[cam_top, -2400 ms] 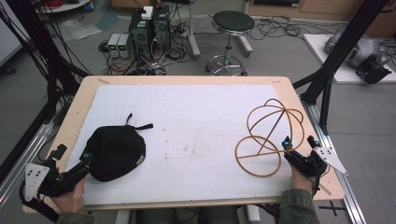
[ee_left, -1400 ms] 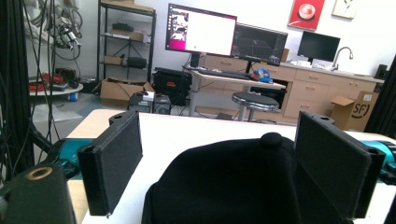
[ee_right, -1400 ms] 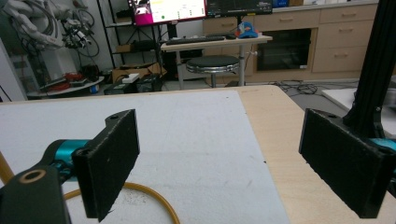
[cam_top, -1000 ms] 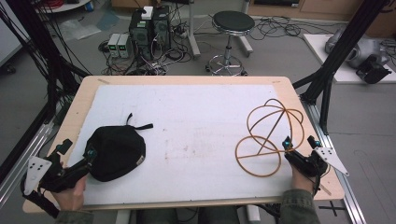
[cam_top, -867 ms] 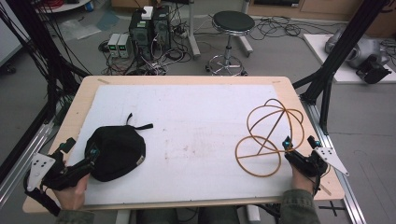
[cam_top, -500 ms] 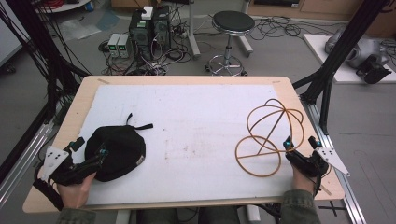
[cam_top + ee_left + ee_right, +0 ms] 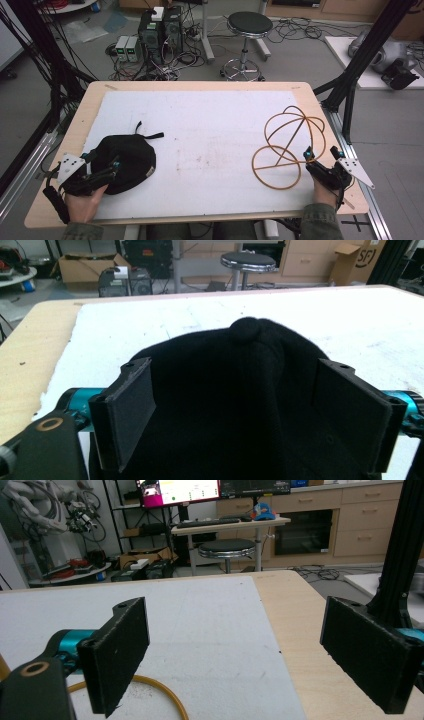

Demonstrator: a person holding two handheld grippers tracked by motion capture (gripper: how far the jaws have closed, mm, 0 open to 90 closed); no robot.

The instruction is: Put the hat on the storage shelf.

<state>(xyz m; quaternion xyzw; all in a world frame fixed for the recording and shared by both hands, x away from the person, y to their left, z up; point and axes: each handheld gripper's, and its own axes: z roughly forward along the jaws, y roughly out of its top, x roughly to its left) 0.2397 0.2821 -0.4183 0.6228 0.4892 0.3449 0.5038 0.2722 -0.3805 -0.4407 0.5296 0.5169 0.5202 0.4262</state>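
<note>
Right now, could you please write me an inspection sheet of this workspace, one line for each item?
Surface: wooden table under a white mat, faintly stained mid-mat.
Job's things: black cap at front left; orange wire frame at front right.
Clutter: nothing seen.
Grippers: left gripper open, jaws either side of the cap; right gripper open, beside the frame's ring.
Cables: many on the floor behind the table.
Surroundings: stool, computer boxes, black frame posts.
</note>
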